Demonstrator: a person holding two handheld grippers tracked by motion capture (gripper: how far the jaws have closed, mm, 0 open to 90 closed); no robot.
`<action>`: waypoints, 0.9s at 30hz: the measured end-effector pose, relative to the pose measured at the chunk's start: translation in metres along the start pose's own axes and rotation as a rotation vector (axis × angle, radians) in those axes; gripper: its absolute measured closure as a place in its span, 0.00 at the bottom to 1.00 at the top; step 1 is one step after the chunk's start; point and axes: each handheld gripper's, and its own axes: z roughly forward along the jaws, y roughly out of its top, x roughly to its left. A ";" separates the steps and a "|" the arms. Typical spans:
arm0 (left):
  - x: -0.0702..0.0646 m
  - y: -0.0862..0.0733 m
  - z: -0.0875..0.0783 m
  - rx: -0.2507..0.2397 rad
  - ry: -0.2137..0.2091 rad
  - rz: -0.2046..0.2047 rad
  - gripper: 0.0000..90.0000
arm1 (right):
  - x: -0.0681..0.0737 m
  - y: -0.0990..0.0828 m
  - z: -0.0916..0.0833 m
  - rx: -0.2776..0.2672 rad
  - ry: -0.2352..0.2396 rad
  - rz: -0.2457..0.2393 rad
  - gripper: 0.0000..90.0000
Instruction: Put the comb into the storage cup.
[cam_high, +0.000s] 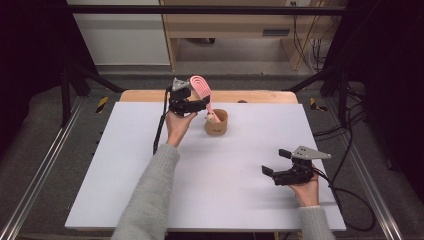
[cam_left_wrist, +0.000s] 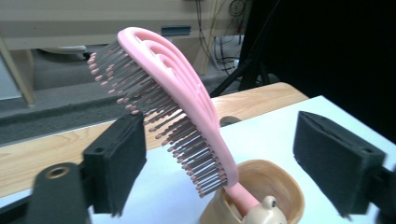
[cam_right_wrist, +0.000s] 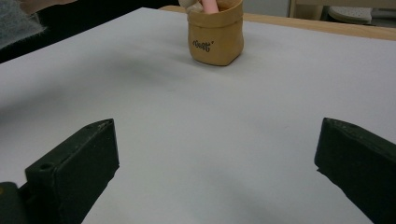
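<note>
Pink brush (cam_left_wrist: 187, 107) handle-down in cup (cam_left_wrist: 275, 186), head tilted up; both grippers' fingers apart.

Left tongs (cam_high: 201, 102) raised, jaws wide apart, right tongs (cam_high: 276, 162) low, jaws spread

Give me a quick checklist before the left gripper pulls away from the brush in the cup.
1. Brush handle down in the cup: ok. The pink brush stands handle-first in the tan cup.
2. Left gripper let go: ok. Its jaws stand open on either side of the brush; neither pad presses on it.
3. Brush steady by itself: cannot tell. It leans toward the left pad, and its bristles look very close to it.
4. Cup upright on the mat: ok.
5. Right gripper out of the way: ok. It rests open near the front edge, well apart from the cup.
</note>
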 end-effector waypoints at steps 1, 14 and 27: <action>0.000 0.000 -0.001 0.001 0.002 0.001 0.15 | 0.000 0.000 0.000 0.000 0.000 -0.003 0.00; 0.005 0.000 -0.021 -0.017 0.004 -0.001 0.02 | 0.000 0.000 0.000 -0.002 -0.001 -0.002 0.00; 0.003 -0.001 -0.047 -0.042 -0.050 0.029 0.01 | 0.000 0.000 0.000 -0.005 -0.001 -0.001 0.00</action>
